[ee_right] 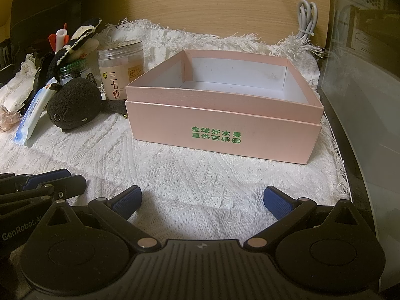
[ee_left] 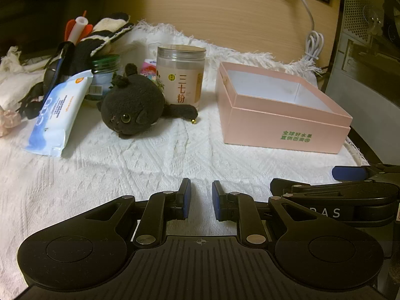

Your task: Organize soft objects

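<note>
A black plush cat [ee_left: 132,110] lies on the white knitted cloth [ee_left: 150,165], left of an empty open pink box [ee_left: 287,127]. A blue-white tissue pack [ee_left: 57,115] leans at its left, with a black-and-cream knitted piece [ee_left: 110,32] behind. My left gripper [ee_left: 201,200] hovers low over the cloth, empty, its jaws a narrow gap apart. In the right wrist view the box [ee_right: 225,135] is straight ahead and the plush cat [ee_right: 72,112] is at left. My right gripper [ee_right: 202,200] is wide open and empty in front of the box.
A clear jar [ee_left: 181,75] with Chinese lettering stands behind the cat, a green-lidded jar [ee_left: 102,75] beside it. Crumpled white cloth [ee_left: 17,75] lies far left. A white cable [ee_left: 312,47] hangs on the wooden wall. A computer case [ee_left: 370,50] stands at right.
</note>
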A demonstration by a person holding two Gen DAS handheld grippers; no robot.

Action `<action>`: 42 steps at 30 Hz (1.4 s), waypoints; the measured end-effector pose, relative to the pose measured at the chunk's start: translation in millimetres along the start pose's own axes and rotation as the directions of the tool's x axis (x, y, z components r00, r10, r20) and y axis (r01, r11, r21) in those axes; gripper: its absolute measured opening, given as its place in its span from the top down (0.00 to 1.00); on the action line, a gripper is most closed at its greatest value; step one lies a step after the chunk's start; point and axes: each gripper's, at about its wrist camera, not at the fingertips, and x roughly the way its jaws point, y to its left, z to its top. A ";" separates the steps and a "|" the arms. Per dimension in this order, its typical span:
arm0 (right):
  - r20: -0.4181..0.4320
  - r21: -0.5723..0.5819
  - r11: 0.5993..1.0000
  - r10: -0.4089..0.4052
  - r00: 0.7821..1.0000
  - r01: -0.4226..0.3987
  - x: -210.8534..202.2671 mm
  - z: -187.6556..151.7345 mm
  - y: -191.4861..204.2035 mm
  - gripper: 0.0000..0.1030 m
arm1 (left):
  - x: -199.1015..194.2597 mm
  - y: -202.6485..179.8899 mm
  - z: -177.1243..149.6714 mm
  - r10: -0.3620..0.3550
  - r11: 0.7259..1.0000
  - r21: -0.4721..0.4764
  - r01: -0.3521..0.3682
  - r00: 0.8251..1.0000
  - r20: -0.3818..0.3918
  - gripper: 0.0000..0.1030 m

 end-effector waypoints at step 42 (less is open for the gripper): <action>0.000 -0.001 1.000 -0.001 1.000 0.001 -0.1 0.0 1.5 0.00 | 0.1 -0.9 -0.3 0.010 1.000 0.013 -0.010 1.000 0.001 0.80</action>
